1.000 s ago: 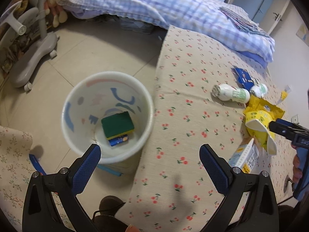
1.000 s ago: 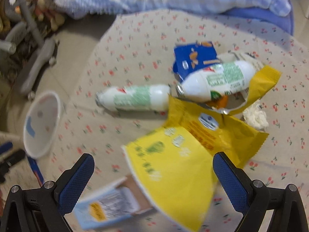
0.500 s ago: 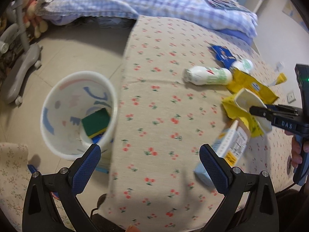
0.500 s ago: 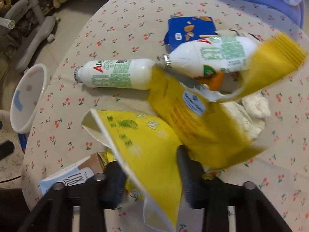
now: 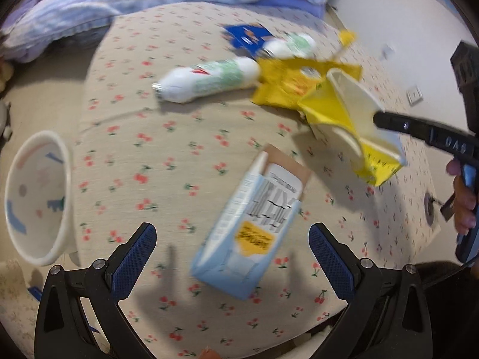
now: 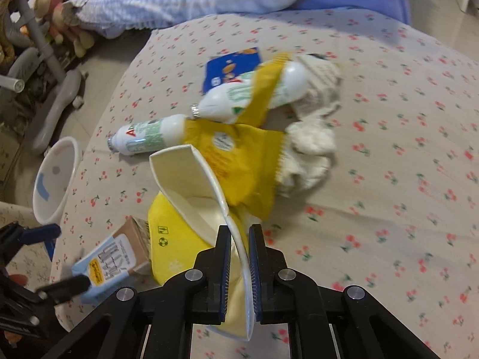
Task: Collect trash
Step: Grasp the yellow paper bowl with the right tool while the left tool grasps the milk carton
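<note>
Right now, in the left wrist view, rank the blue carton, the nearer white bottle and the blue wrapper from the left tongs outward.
1. Blue carton, lying between the open left tongs.
2. Nearer white bottle, mid-table.
3. Blue wrapper, far side, beside the bedding.

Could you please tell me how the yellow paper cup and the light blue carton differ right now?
The yellow paper cup is crushed flat, its white inside showing; the light blue carton keeps its box shape. The right gripper, whose jaws have just closed, pinches the cup's wall; the carton lies loose on the cherry-print cloth, ahead of the open left gripper. Both are empty packaging.
</note>
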Available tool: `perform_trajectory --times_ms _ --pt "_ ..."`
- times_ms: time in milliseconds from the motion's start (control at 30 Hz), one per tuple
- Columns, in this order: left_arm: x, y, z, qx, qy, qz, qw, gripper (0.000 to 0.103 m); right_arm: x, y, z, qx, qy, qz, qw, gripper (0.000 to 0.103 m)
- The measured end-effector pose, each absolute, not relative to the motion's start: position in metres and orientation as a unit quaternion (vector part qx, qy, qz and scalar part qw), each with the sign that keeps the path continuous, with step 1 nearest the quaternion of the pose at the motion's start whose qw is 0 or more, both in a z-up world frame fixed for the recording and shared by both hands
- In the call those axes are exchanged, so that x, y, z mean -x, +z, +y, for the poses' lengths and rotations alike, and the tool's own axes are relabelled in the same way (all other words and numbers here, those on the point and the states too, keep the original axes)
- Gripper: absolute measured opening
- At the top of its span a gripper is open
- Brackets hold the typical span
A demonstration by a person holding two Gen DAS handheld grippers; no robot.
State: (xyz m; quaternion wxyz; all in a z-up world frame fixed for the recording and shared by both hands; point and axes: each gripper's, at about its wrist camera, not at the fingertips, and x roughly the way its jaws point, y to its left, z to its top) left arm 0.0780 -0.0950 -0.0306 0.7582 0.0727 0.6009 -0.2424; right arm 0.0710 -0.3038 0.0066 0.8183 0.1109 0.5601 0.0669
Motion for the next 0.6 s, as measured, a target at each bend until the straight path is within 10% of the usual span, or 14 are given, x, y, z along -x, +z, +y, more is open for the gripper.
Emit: perform_trajectory --times_ms 267,400,600 --pt "-0.074 -0.052 -0.114 -0.122 -0.244 0.617 0.738 0.084 -0.057 0.004 -0.330 -0.128 0.048 0.562 0.815 0.015" --pt "-0.071 -0.055 -0.112 -0.133 -0.240 0.615 0.739 0.068 -0.053 0.001 -0.332 -0.134 0.047 0.567 0.811 0.050" --pt "-0.071 -0.035 -0.092 -0.100 -0.229 0.593 0.765 0.067 -0.044 0.005 -0.319 -0.124 0.069 0.563 0.814 0.069"
